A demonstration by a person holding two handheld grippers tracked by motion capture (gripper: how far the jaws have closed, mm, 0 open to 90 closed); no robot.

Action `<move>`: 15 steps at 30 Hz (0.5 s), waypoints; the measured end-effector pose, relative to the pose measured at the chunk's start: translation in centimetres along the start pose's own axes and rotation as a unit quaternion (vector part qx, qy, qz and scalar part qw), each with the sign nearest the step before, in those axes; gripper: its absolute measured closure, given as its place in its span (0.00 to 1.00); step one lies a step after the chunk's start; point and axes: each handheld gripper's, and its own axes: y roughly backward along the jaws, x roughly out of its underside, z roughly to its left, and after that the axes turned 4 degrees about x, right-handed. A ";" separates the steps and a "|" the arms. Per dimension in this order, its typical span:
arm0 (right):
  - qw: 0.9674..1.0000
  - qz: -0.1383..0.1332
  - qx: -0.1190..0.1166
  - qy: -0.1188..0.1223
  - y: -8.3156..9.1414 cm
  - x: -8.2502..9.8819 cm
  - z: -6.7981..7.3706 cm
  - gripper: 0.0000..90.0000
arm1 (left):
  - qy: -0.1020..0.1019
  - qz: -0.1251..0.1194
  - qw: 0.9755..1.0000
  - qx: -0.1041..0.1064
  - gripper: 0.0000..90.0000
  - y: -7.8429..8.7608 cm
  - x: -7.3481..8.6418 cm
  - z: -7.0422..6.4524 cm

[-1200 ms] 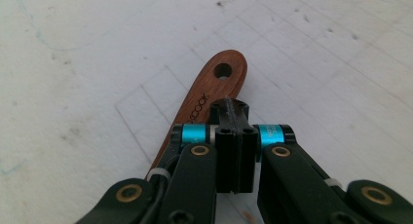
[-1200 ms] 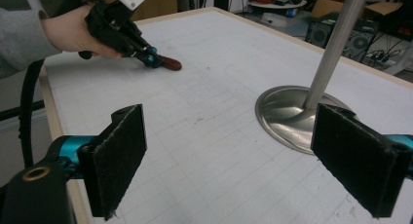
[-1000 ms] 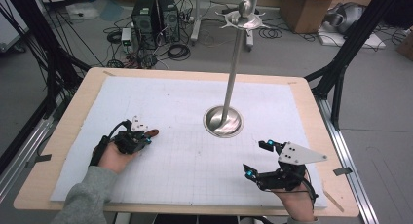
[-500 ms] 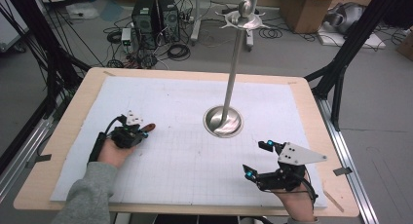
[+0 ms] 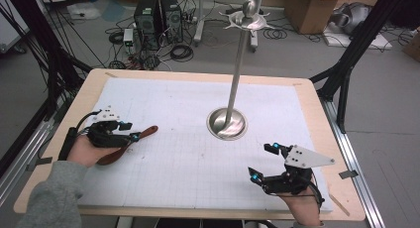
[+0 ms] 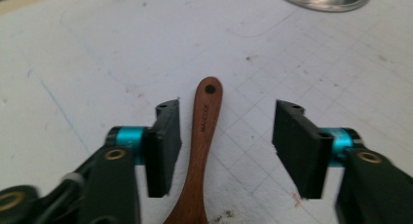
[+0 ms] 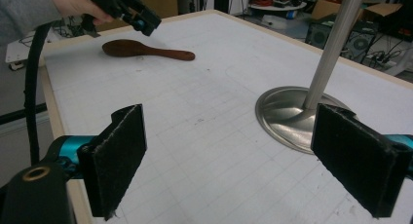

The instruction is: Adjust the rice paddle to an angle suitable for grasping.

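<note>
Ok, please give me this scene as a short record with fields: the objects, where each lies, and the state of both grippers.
surface: white gridded mat on a wooden table
wooden spoon: lies flat on the mat at the left, handle end toward the stand
left gripper: above the spoon, its jaws have just been opening; the handle lies between the fingers, not pressed
right gripper: open, nothing between its fingers, near the front right
metal stand: round base at mid-table, tall pole rising from it
</note>
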 end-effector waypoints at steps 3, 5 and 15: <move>1.000 0.002 0.001 0.000 0.0 0.1 -0.1 0.13 | -0.024 -0.010 0.999 0.024 0.31 0.7 0.1 -0.1; 1.000 0.004 0.002 -0.003 0.0 0.2 -0.1 0.13 | -0.030 -0.010 0.999 0.026 0.23 1.0 0.2 -0.2; 1.000 0.008 -0.003 -0.002 -0.4 0.3 -0.2 0.13 | -0.016 -0.012 0.999 0.025 0.16 1.1 1.1 0.5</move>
